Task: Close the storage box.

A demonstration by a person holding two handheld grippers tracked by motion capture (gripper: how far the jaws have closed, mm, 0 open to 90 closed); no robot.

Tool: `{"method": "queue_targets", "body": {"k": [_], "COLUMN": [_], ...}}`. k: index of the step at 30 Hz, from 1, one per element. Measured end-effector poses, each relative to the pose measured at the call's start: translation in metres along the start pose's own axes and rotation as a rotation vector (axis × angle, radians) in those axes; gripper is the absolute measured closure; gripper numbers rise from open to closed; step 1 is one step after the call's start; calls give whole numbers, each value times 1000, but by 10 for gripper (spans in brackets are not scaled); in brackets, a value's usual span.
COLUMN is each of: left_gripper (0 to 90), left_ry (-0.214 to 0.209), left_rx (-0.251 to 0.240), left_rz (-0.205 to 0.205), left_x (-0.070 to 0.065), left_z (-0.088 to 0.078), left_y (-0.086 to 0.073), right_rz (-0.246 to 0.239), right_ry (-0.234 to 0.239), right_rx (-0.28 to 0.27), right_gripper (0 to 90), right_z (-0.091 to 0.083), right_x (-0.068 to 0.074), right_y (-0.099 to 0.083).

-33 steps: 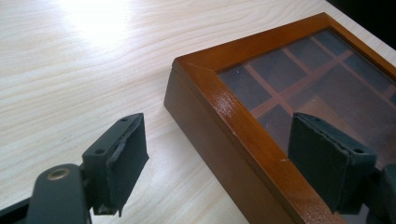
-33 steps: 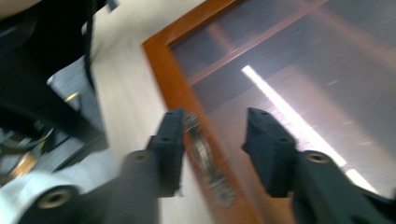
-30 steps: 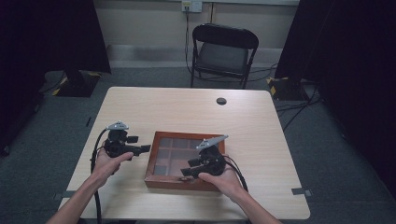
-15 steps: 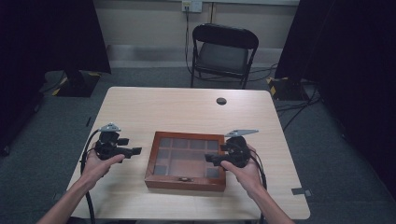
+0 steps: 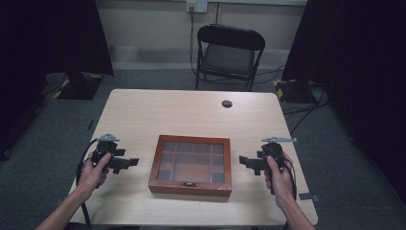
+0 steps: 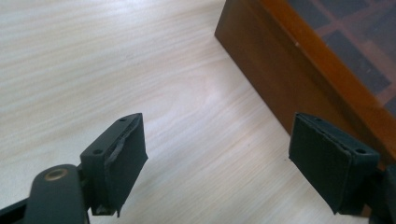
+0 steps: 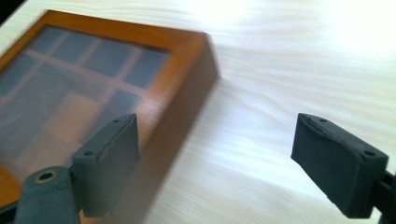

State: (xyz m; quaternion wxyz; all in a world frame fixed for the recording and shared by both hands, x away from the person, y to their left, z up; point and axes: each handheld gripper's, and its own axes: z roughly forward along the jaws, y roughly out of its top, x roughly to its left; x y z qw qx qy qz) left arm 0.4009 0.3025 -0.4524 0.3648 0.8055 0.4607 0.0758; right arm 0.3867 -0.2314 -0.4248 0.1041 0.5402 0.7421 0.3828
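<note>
Jaws spread wide on both grippers, pinching nothing. Left gripper [image 5: 128, 163] held just left of the wooden box [image 5: 191, 164], apart from it, pointing toward its left side. Right gripper [image 5: 245, 162] held just right of the box, likewise apart, pointing toward its right side. Box lying flat near the middle of the pale wooden surface [image 5: 191, 112], lid closed, glass panes on top showing dark compartments beneath, small metal clasp [image 5: 190, 183] on the side nearest the person. Small dark round object [image 5: 227, 103] beyond the box, well apart from it. Empty folding chair [image 5: 230, 52] farther beyond, off the surface.

Likely risks: uneven pressure from the two sides could skew or slide the box across the smooth surface; jaws landing on the glass instead of the wooden frame could slip or scratch it; blur in the right gripper view suggests quick motion, which could cause a bump against the box.
</note>
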Motion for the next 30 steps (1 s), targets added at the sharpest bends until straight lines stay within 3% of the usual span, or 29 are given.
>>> {"method": "queue_targets", "body": {"k": [1, 2, 4, 5, 6, 7, 8, 9, 11, 15, 16, 17, 20, 25, 30], "left_gripper": [188, 193, 194, 193, 192, 188, 180, 173, 168, 154, 154, 149, 111, 56, 34], "left_ry": [14, 13, 5, 48, 62, 62, 102, 102, 170, 202, 217, 290, 312, 309, 308], "left_rx": [14, 22, 29, 49, 55, 55, 65, 65, 43, 2, -5, -16, -41, -93, -92], "left_rz": [-2, 7, 17, 14, 0, 0, -13, -13, -43, -62, -54, -23, -26, -18, -16], "left_x": [1, 4, 5, 5, 6, 6, 10, 10, 17, 23, 24, 22, 19, 19, 19], "left_z": [1, 3, 4, 9, 10, 10, 12, 12, 17, 19, 20, 24, 27, 31, 31], "left_y": [-2, -6, -8, -10, -12, -12, -15, -15, -22, -26, -26, -28, -31, -36, -37], "right_rz": [11, -15, -31, -12, -6, -6, -25, -25, -20, -18, -42, -105, -126, -125, -127], "right_ry": [-18, -53, -60, -91, -107, -107, -145, -145, -159, -199, -219, -271, -257, -261, -260], "right_rx": [11, 27, 33, 52, 62, 62, 101, 101, 122, 113, 95, 65, 19, -17, -18], "right_gripper": [146, 146, 146, 148, 149, 149, 148, 148, 149, 143, 142, 105, 0, 0, 0], "right_z": [0, 2, 4, 11, 13, 13, 16, 16, 21, 26, 28, 33, 38, 39, 39], "right_x": [-5, -15, -19, -33, -36, -36, -42, -42, -44, -43, -43, -42, -42, -41, -41], "right_y": [-4, -12, -15, -25, -28, -28, -32, -32, -38, -42, -43, -47, -54, -57, -57]}}
